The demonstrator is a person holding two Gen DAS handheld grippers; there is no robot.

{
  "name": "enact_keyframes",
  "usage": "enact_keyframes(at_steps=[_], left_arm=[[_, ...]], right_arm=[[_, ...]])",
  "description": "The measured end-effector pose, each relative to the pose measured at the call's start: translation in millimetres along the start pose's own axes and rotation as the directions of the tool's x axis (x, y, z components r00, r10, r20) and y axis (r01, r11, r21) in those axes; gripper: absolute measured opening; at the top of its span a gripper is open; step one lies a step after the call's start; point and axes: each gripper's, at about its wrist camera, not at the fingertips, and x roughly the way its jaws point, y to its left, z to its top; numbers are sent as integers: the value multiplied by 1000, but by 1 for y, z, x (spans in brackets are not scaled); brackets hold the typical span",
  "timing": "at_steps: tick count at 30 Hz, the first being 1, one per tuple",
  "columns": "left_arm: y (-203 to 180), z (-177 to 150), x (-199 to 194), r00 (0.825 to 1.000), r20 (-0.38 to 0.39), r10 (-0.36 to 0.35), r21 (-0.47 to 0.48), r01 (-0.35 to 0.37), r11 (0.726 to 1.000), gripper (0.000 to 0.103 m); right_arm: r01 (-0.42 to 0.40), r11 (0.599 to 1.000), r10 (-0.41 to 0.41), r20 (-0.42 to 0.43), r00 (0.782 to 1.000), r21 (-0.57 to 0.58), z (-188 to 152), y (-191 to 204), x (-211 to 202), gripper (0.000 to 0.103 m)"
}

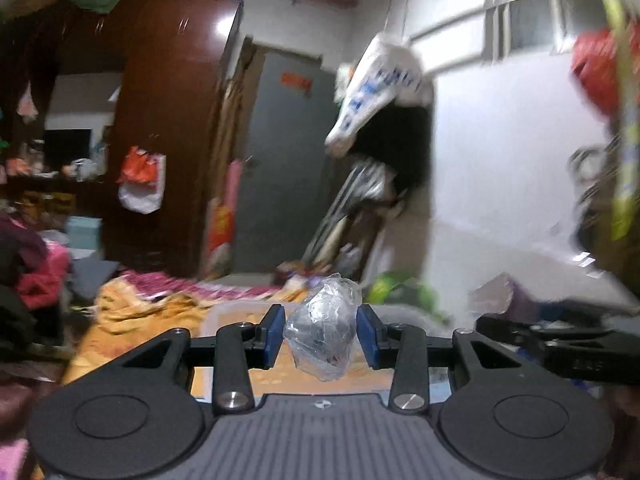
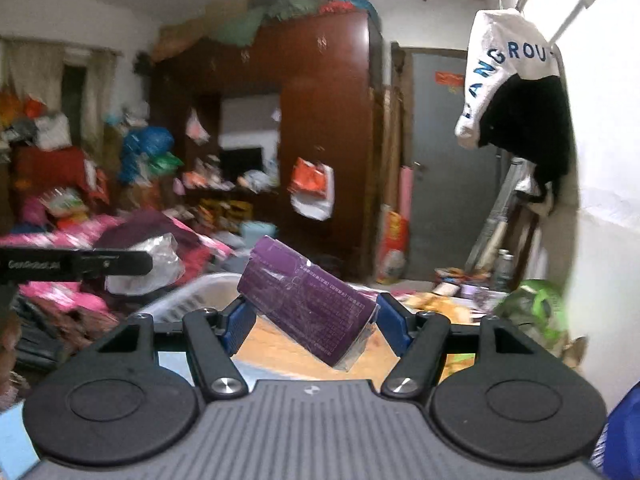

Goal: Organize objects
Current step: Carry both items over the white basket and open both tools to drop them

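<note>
While both tools grip, purple box (image 2: 308,312) tilts above basket rim (image 2: 192,292).

I see a dim indoor room in both views, with pale light off the white wall (image 1: 500,160) at 3 o'clock. Glare sits on the brown wardrobe (image 1: 176,92) near 11 o'clock in the left wrist view. Motion blur smears that view's right edge; the red shape there is perhaps a bag. Fisheye bending curves the edges.
</note>
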Motion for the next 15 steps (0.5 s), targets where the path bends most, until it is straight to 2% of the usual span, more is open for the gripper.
enact_keyframes(at_steps=[3,5,6,7,8,9,12,15], left_arm=[[-15,-4,32,992,-51,118,95,-113,989,43],[-23,-7,42,986,-62,152,146,-142,979,44],[-28,-10,48,982,-66,178,179,-164,970,50],[-32,-13,53,977,-65,205,204,-188,961,64],[-30,-12,54,974,-61,219,208,-202,957,72],[-29,-13,53,975,-58,212,201,-197,960,76],[-24,-18,29,992,-38,121,165,-114,980,76],[-16,-41,-7,996,-11,90,134,-88,987,79]], right_arm=[[88,996,-89,-73,993,-13,-4,0,25,69],[119,993,-119,-120,986,-7,-11,-1,37,72],[128,992,-129,-156,979,-16,-15,-1,43,76],[139,990,-140,-172,975,-20,-19,0,46,87],[141,990,-142,-159,977,-18,-24,0,43,94],[138,990,-139,-154,978,-18,-27,1,39,97],[134,991,-134,-143,981,-11,-33,0,15,101],[125,991,-121,-94,988,46,-46,-11,-19,103]])
